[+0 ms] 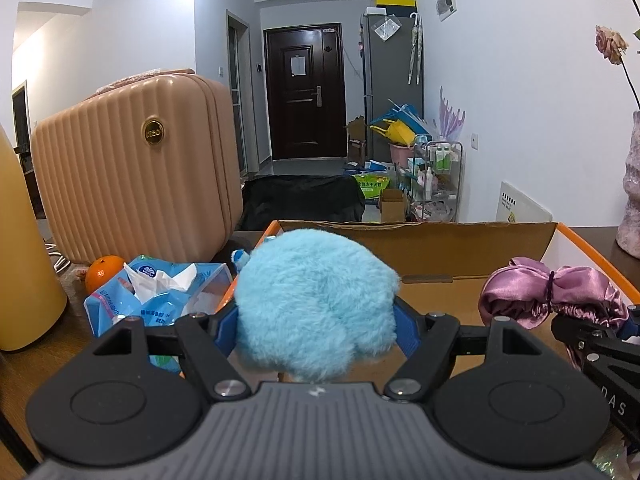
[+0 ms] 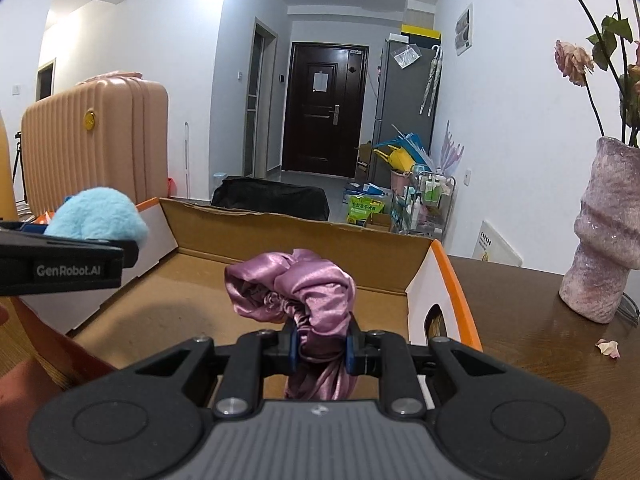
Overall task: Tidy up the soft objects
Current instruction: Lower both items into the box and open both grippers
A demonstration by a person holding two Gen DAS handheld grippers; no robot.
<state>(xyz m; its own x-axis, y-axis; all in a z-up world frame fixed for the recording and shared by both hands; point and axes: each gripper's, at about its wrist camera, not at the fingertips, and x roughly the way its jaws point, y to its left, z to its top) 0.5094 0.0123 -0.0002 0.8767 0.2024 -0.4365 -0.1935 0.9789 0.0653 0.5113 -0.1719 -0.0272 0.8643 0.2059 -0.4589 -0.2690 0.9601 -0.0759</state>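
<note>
My left gripper [image 1: 316, 336] is shut on a fluffy light-blue plush toy [image 1: 316, 300] and holds it above the left end of an open cardboard box [image 1: 440, 248] with orange edges. My right gripper [image 2: 322, 346] is shut on a purple satin cloth bundle [image 2: 304, 284] and holds it over the box floor [image 2: 168, 304]. The purple cloth [image 1: 552, 292] and right gripper also show at the right of the left wrist view. The blue toy [image 2: 98, 216] and left gripper show at the left of the right wrist view.
A pink ribbed suitcase [image 1: 136, 176], an orange [image 1: 102, 272], a blue tissue pack [image 1: 160, 292] and a yellow bottle [image 1: 24, 264] stand left of the box. A pink vase with dried roses [image 2: 608, 232] stands on the brown table [image 2: 540, 340] right of the box.
</note>
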